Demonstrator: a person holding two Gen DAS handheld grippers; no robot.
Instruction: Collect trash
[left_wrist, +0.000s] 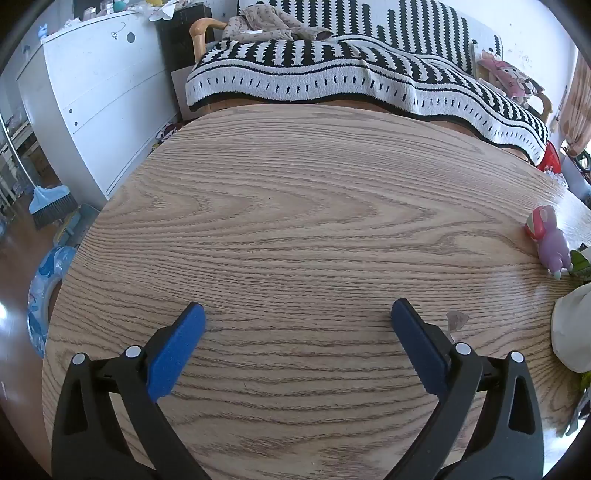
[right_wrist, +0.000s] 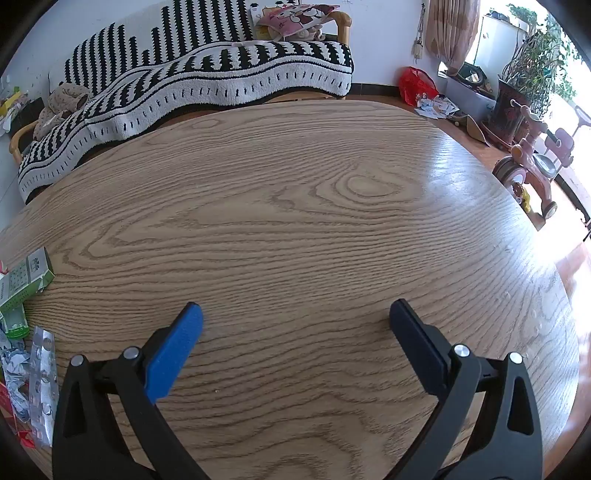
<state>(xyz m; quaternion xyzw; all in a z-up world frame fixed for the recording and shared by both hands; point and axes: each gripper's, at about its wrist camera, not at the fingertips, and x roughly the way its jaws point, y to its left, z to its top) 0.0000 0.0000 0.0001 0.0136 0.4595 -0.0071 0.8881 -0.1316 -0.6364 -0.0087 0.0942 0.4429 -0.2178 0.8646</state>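
Trash lies at the left edge of the right wrist view — a green-and-white carton (right_wrist: 26, 282), a silvery blister strip (right_wrist: 43, 384) and crumpled paper scraps (right_wrist: 16, 373) — all resting on the wooden table (right_wrist: 314, 229), well apart from the right gripper (right_wrist: 295, 315). That gripper hangs over bare wood with its jaws spread wide, the blue pads (right_wrist: 173, 354) gripping nothing and touching none of the litter.

The left gripper (left_wrist: 297, 314) is likewise released — its jaws stand far apart above the table, nothing between them. In its view a purple toy figure (left_wrist: 550, 240) lies near the table's right edge, and a white crumpled bag (left_wrist: 572, 328) sits just below it at the frame's edge. A small pale scrap (left_wrist: 457, 319) rests on the wood just beside the right-hand finger; whether they touch I cannot tell. Behind the table stands a sofa under a black-and-white striped blanket (left_wrist: 332, 74).
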